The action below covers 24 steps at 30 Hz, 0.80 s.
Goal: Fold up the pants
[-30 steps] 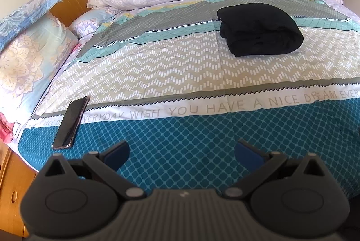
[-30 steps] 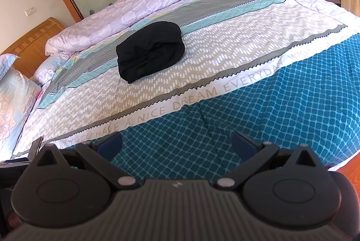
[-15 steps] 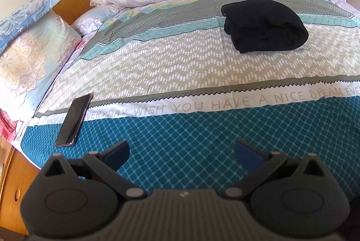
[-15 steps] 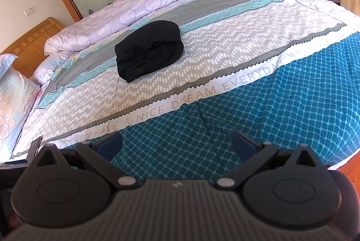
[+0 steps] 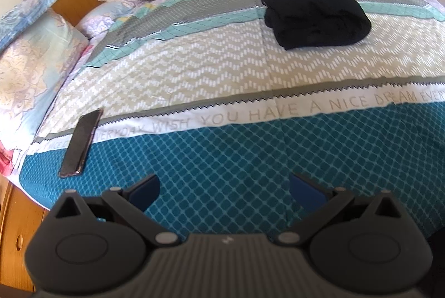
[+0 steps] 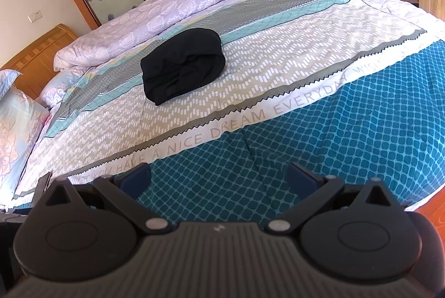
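Left gripper (image 5: 224, 191) and right gripper (image 6: 218, 178) are held spread and empty, well short of the pants (image 5: 315, 15). Over the last second only slight view drift is noted. Pants are left bundled mid-bed (image 5: 194, 75), far from the phone (image 5: 80, 142); folding judged done.

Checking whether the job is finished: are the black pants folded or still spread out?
Folded. The black pants lie as one compact bundle with stacked layers on the bedspread, no legs spread.
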Tool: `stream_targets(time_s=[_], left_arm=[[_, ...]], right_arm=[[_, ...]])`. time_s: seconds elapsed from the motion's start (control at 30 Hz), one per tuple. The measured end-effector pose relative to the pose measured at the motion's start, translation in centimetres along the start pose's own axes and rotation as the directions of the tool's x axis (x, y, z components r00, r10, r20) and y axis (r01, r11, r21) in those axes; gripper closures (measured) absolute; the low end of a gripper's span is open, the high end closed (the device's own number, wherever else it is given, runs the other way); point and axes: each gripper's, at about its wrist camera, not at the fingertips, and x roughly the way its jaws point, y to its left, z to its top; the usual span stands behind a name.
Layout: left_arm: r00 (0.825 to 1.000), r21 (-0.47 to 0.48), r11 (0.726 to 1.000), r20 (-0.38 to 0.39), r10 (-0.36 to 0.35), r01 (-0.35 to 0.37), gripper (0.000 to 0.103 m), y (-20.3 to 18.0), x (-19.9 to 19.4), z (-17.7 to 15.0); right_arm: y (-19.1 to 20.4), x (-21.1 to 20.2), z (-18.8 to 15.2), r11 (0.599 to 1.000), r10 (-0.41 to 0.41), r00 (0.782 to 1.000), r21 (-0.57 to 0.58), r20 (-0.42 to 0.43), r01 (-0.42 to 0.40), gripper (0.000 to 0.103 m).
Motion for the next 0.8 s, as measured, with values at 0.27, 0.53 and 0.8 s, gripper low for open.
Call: stream_targets(time_s=[0.27, 0.53, 0.8], left_arm=[[0.999, 0.014, 1.0, -0.026, -0.019, 0.019, 0.0, -0.42, 0.28, -0.09], [0.998, 0.023, 0.999, -0.055, -0.033, 0.034, 0.0, -0.69, 0.67, -0.32], [0.996, 0.034, 0.998, -0.078, -0.05, 0.053, 0.0, -1.1, 0.89, -0.58]], right_arm=[[-0.16, 0.04, 0.08, 1.0, -0.003, 1.0, 0.008, 0.003, 0.003, 0.0], [-0.21, 0.09, -0.01, 1.0, -0.003, 1.0, 0.01, 0.001, 0.003, 0.0], [-0.31, 0.17, -0.12, 1.0, -0.003, 1.0, 0.015, -0.005, 0.003, 0.0]])
